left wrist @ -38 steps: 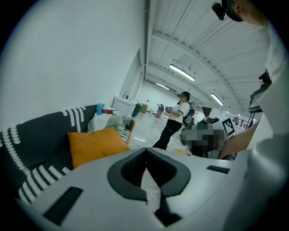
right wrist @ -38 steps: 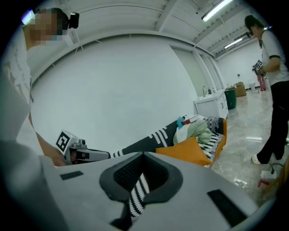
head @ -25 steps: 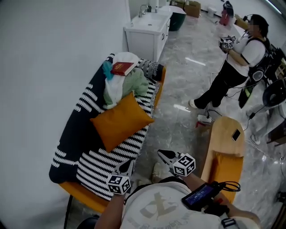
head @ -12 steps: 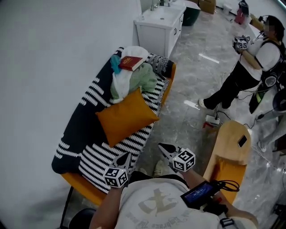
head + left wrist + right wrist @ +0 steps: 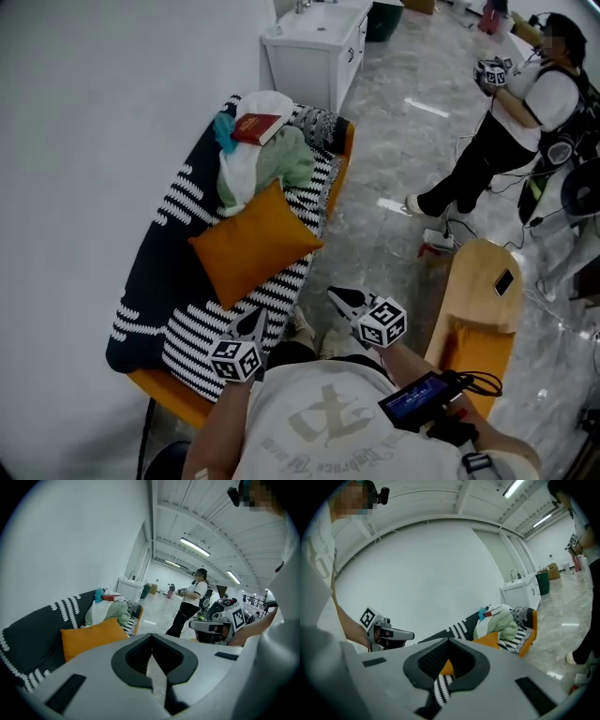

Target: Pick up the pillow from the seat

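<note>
The orange pillow (image 5: pixel 255 244) leans tilted on the striped seat of the sofa (image 5: pixel 202 337), just below a pile of clothes. In the left gripper view the pillow (image 5: pixel 89 637) lies ahead to the left. In the right gripper view only its orange edge (image 5: pixel 493 640) shows, under the clothes. My left gripper (image 5: pixel 252 321) hovers over the sofa's front edge, a short way from the pillow's lower corner, shut and empty. My right gripper (image 5: pixel 338 299) hangs over the floor to the right of the sofa, also shut and empty. Neither touches the pillow.
Clothes (image 5: pixel 267 169) with a red book (image 5: pixel 258 128) on top fill the sofa's far end. A white sink cabinet (image 5: pixel 314 52) stands beyond it. A person (image 5: pixel 506 122) stands on the marble floor at right. A wooden chair with an orange cushion (image 5: pixel 478 328) is beside me.
The head view swayed right, then back left. Both grippers stayed shut close to my body, the left one drifting slightly left. The pillow has not moved.
</note>
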`<state>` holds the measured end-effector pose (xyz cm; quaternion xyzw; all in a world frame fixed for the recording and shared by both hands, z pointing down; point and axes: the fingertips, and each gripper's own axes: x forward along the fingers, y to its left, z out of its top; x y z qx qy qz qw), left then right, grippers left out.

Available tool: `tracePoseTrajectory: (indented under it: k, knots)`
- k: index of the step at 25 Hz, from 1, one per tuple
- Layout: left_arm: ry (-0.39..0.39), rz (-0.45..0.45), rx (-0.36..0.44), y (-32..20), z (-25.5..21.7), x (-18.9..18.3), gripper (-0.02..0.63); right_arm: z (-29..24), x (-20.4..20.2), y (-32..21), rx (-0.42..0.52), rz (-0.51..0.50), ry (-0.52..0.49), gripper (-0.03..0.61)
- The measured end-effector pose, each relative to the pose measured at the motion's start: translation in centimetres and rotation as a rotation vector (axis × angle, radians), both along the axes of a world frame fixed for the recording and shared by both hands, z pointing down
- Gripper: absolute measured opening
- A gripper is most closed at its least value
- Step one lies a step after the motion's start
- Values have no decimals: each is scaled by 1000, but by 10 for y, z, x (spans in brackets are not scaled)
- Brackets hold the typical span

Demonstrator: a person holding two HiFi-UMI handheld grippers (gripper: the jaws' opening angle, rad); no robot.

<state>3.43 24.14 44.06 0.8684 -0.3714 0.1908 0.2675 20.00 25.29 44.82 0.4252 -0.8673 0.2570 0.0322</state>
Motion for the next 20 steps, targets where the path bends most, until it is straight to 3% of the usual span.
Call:
tracePoseTrajectory:
  k: [10,20]
  knots:
    - [57,5,-2,-60,4,9,9,0,5,-47,-31,4,52,12]
    - [66,-76,-36,-125,21,-41,9,12,-35,-117,-76,-58,69,12]
